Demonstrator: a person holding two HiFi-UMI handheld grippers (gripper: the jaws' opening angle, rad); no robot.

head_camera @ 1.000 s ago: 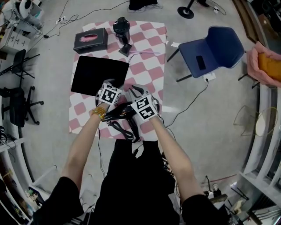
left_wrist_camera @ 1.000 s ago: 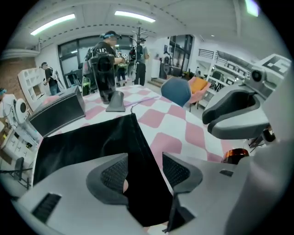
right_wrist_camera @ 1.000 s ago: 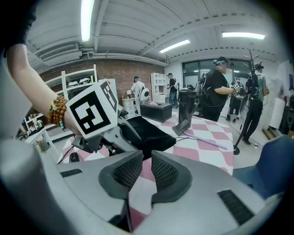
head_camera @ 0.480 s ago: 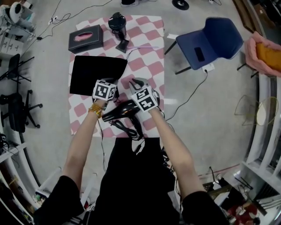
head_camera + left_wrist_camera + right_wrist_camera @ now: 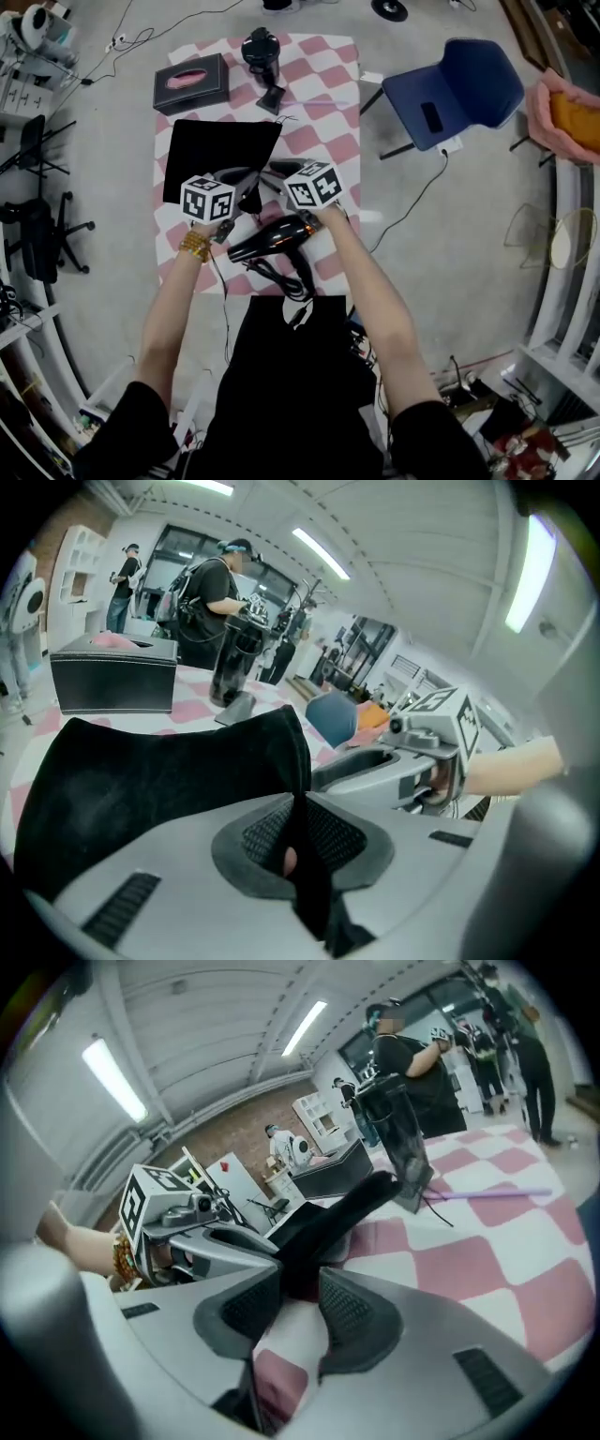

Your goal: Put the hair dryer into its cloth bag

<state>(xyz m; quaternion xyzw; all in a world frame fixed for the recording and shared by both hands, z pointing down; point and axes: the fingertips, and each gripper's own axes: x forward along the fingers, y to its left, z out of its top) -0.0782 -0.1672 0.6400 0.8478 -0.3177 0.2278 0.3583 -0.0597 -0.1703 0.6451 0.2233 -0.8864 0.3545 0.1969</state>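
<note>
Both claws now work the flat black cloth bag [image 5: 211,155]: the left gripper [image 5: 295,846] is just pinched shut on its near edge, the right gripper [image 5: 300,1302] is just opening loosely around it, and the black hair dryer [image 5: 272,242], let go, lies unbagged near the pink-checked mat's [image 5: 328,103] near edge.

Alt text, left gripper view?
The left gripper, fingers just closed, pinches the edge of a black cloth bag over a pink checked mat. The right gripper has just opened its fingers around that edge, a black tissue box behind.

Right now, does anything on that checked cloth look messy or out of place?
Nothing looks spilled or broken. The hair dryer lies outside its cloth bag, and its cord sits in a loose tangle at the near edge of the checked cloth.
</note>
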